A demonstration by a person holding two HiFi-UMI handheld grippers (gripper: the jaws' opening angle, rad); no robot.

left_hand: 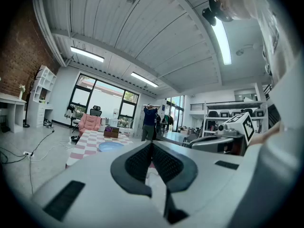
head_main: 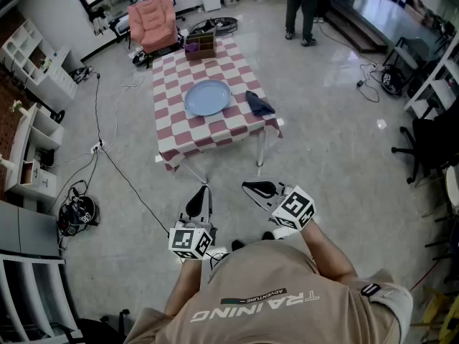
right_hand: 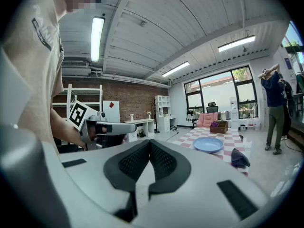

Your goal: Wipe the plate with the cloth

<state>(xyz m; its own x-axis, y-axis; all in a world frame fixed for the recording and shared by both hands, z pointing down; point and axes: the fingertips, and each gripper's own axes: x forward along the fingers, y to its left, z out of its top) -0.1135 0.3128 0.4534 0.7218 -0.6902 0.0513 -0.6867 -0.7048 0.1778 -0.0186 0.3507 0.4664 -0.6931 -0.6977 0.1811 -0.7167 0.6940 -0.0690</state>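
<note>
Right now both grippers hover low in front of me, well short of the counter (head_main: 215,131), which stands at 12 o'clock from them on the pale floor. The left gripper (head_main: 201,196) has its fingers pressed together with nothing between them; its own view shows the dark ribbed pads meeting along one seam (left_hand: 152,145). The right gripper (head_main: 259,190) is the same, fingers closed on each other and empty (right_hand: 150,144). Each one carries a white cube (head_main: 191,241) printed with black square markers, no letters.

A red-and-white checked cover drapes the counter. The plate (head_main: 207,97), pale blue and round, lies near its middle. The cloth (head_main: 259,104), dark blue and bunched, lies just beside the plate at its 3 o'clock, close to the counter's right edge, apart from the plate. At the plate's 12 o'clock, at the far end, sits a brown box (head_main: 200,46) with something purple in it. From the right gripper view the plate (right_hand: 208,144) and the cloth (right_hand: 239,158) show at about 2 o'clock of the fingers.

The only readable writing is on the tan shirt (head_main: 272,292) at 6 o'clock of the head view: "TRAINING" in large pale letters, with "ADVENTURE" in a small dark bar beside it, both upside down from this angle.

Beyond the counter, a pink armchair (head_main: 152,20) stands at 11 o'clock and a person (head_main: 302,6) in dark clothes at 1 o'clock.
</note>
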